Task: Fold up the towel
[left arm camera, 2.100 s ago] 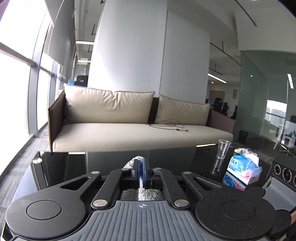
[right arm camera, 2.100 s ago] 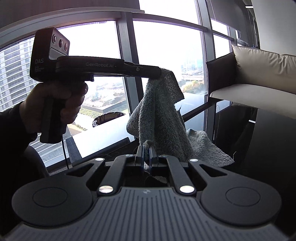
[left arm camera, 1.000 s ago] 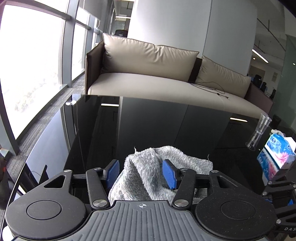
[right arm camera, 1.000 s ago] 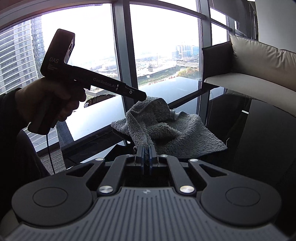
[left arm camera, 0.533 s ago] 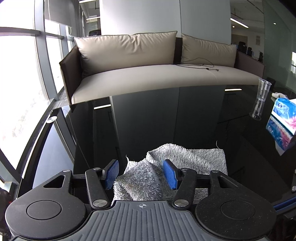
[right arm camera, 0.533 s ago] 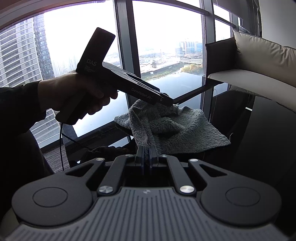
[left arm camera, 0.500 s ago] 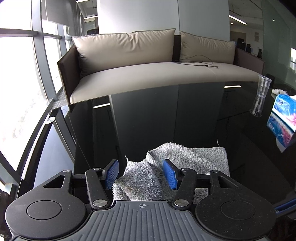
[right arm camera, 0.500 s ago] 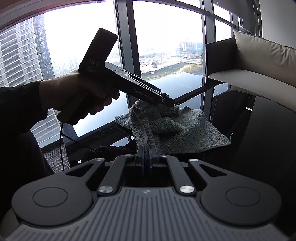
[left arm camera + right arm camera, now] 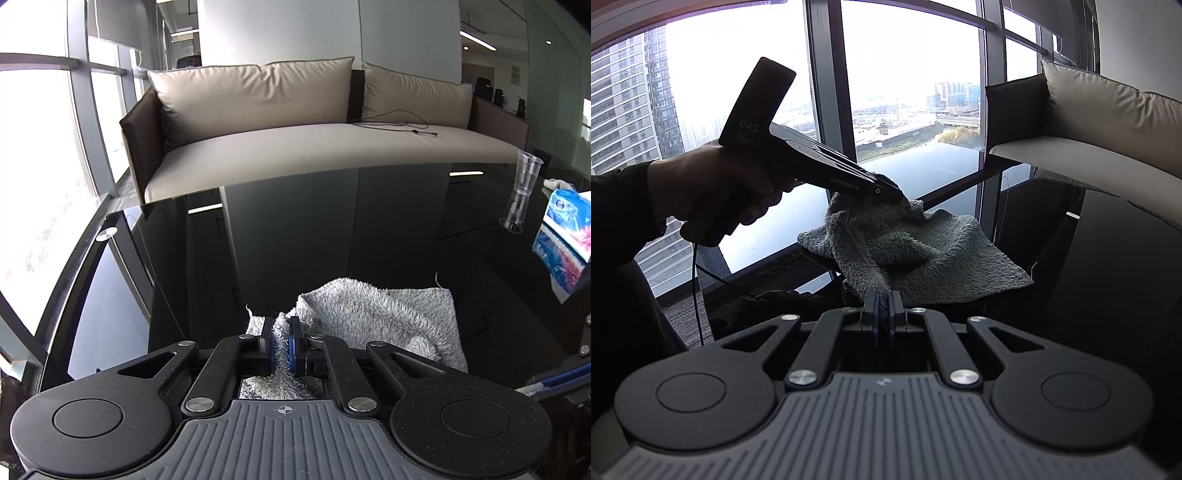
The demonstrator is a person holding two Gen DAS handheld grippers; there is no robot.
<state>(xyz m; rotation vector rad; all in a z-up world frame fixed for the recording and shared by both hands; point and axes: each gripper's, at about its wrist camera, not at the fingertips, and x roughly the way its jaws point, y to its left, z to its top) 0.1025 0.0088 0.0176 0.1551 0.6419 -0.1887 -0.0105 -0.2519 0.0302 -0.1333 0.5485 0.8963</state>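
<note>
Left hand: a bare hand (image 9: 716, 192) in a dark sleeve grips the pistol handle of the black left gripper (image 9: 281, 345), nose angled down onto the cloth, as seen from the right wrist camera.
Left tongs: blue-padded fingers (image 9: 271, 345) are pressed together on a bunched fold of the grey fluffy terry towel (image 9: 388, 321), pile showing between the pads.
Right tongs: the black right gripper (image 9: 882, 310) has its jaws clamped on a near edge of the same towel, a narrow ridge of cloth running up from the pads.
Towel: it lies crumpled near the table's left front corner, one part spread flat to the right, the left part humped up under the left gripper; a loose thread sticks out at its far right corner.
Containers: a clear plastic cup (image 9: 529, 171) stands upright at the far right of the table; whether it holds anything cannot be told. Beside it, a blue and pink tissue pack (image 9: 569, 221) shows white tissue at its top.
Surface: a glossy black glass table (image 9: 332, 229) mirrors the cup, the pack and the ceiling lights.
Room: floor-to-ceiling windows (image 9: 905, 81) face towers and a river on the left; a beige leather sofa (image 9: 295, 129) with a thin black cable (image 9: 399, 123) on its seat stands behind the table.
</note>
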